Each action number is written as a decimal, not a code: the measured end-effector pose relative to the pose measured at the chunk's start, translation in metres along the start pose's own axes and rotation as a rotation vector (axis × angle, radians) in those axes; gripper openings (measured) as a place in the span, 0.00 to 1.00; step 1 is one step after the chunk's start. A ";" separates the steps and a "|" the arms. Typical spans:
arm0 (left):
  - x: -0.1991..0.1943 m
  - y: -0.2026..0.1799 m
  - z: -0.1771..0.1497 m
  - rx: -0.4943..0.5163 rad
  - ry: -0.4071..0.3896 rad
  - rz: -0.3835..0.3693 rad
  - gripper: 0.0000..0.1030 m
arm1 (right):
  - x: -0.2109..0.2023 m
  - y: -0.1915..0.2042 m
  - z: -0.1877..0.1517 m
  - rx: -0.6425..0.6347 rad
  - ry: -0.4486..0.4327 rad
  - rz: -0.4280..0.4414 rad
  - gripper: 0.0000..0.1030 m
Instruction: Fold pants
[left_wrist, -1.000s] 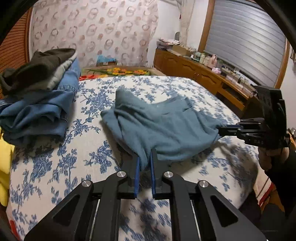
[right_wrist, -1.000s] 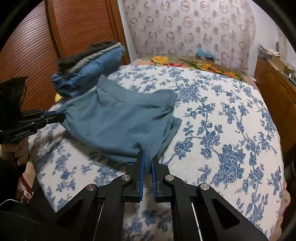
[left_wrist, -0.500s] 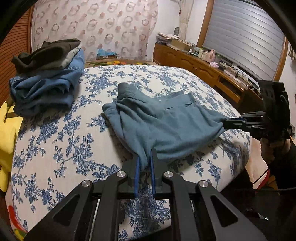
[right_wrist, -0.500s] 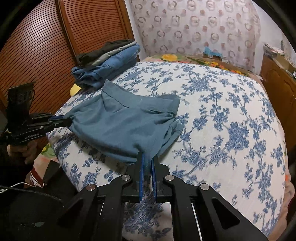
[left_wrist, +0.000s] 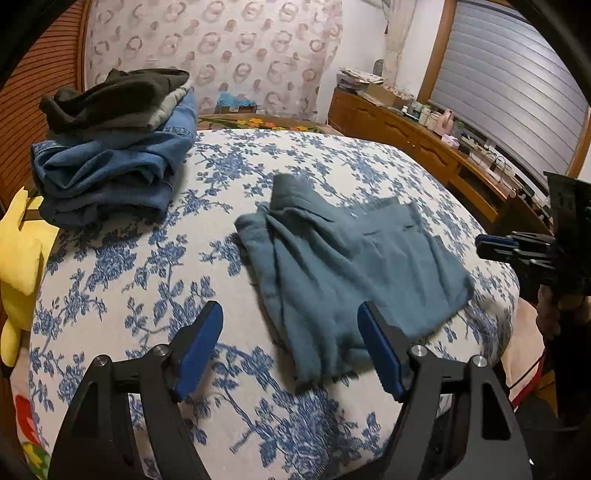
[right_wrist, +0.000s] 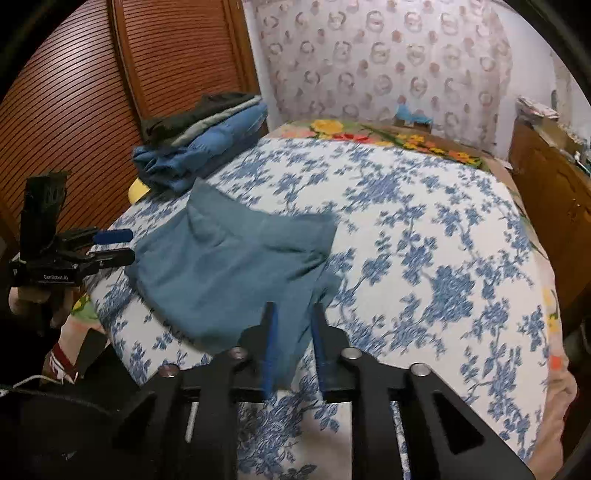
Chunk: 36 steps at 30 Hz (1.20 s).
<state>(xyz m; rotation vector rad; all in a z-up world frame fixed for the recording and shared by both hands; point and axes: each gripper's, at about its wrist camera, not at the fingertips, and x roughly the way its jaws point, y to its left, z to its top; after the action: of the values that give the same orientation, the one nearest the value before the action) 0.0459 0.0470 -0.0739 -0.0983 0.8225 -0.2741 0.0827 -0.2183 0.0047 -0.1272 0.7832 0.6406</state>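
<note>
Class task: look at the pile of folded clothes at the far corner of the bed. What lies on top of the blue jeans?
On the blue jeans lies a grey garment, and a dark one tops the pile. Whether anything lies beneath the jeans cannot be seen; they cover that part of the bed.

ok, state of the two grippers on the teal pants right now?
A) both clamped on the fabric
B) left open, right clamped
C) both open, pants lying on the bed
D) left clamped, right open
C: the left gripper has its jaws spread wide with nothing between them, the right gripper has its jaws parted, and the teal pants lie loose on the floral bedspread.
</note>
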 end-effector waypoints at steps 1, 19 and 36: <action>0.002 0.001 0.002 0.002 0.000 0.007 0.74 | -0.001 -0.001 0.001 0.004 -0.004 0.002 0.25; 0.027 -0.001 0.028 0.033 -0.010 0.039 0.74 | 0.085 -0.020 0.047 0.060 0.063 -0.013 0.28; 0.034 0.001 0.038 0.017 -0.023 0.043 0.74 | 0.099 -0.015 0.067 -0.008 -0.009 -0.084 0.07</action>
<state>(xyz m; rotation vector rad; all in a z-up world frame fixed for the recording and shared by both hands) 0.0959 0.0376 -0.0726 -0.0681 0.7980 -0.2388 0.1849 -0.1592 -0.0179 -0.1637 0.7628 0.5641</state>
